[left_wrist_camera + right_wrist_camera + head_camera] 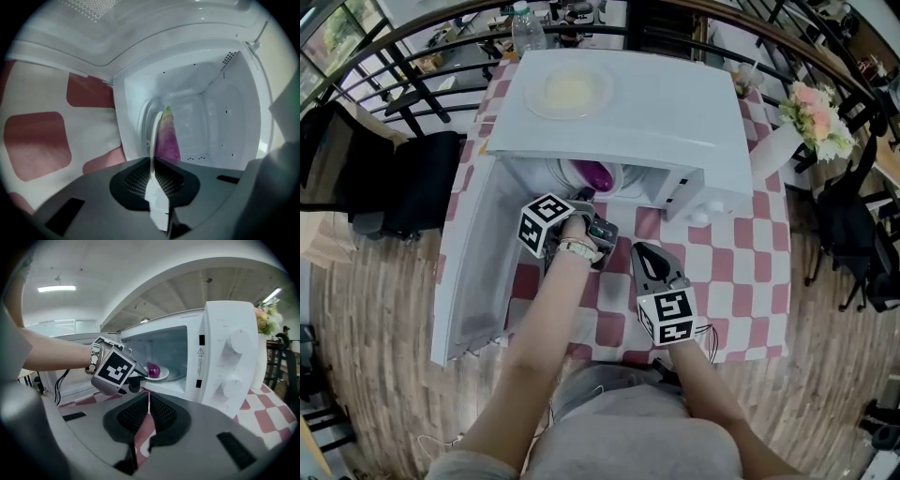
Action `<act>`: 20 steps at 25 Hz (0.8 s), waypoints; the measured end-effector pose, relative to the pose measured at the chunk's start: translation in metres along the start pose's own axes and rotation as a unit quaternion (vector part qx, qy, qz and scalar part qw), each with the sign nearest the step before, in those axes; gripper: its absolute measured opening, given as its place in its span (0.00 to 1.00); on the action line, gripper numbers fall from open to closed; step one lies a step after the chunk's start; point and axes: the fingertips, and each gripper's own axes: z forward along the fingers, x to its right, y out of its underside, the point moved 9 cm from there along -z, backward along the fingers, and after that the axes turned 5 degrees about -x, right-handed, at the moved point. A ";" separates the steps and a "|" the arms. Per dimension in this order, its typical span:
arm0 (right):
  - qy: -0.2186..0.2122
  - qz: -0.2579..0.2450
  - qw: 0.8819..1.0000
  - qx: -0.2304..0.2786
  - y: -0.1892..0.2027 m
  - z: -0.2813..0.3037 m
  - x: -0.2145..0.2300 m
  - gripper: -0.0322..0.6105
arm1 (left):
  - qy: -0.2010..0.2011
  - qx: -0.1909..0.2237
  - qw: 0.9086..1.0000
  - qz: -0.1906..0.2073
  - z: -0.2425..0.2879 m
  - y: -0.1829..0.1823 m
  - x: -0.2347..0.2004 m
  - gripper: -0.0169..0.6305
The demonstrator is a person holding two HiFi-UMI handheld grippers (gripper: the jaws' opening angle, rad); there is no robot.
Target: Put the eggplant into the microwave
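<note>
Purple showing against white ahead of the left tongs [584, 197]
A purple eggplant [600, 175] is sitting on a round white plate [164, 374] in the white microwave [675, 122]; red-and-white checked cloth [741, 272] is spreading under the grey right tongs [644, 249].

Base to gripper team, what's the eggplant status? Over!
Left gripper shut on plate rim. Right gripper shut, empty. Eggplant on plate inside microwave. Nothing blocking.

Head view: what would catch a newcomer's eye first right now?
The white microwave dominates the checked table, its door standing wide open on the left. Inside, a purple eggplant lies on a white plate, and the left claw is shut on that plate's rim at the opening.
</note>
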 end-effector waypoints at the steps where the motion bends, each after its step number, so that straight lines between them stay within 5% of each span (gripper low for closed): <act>1: -0.001 0.000 1.000 0.001 -0.001 0.001 0.000 0.10 | -0.002 0.000 1.000 0.002 -0.001 0.000 0.001 0.05; 20: 0.010 0.003 1.000 -0.002 -0.007 0.001 0.007 0.10 | -0.017 -0.009 0.999 -0.031 0.009 -0.002 -0.014 0.31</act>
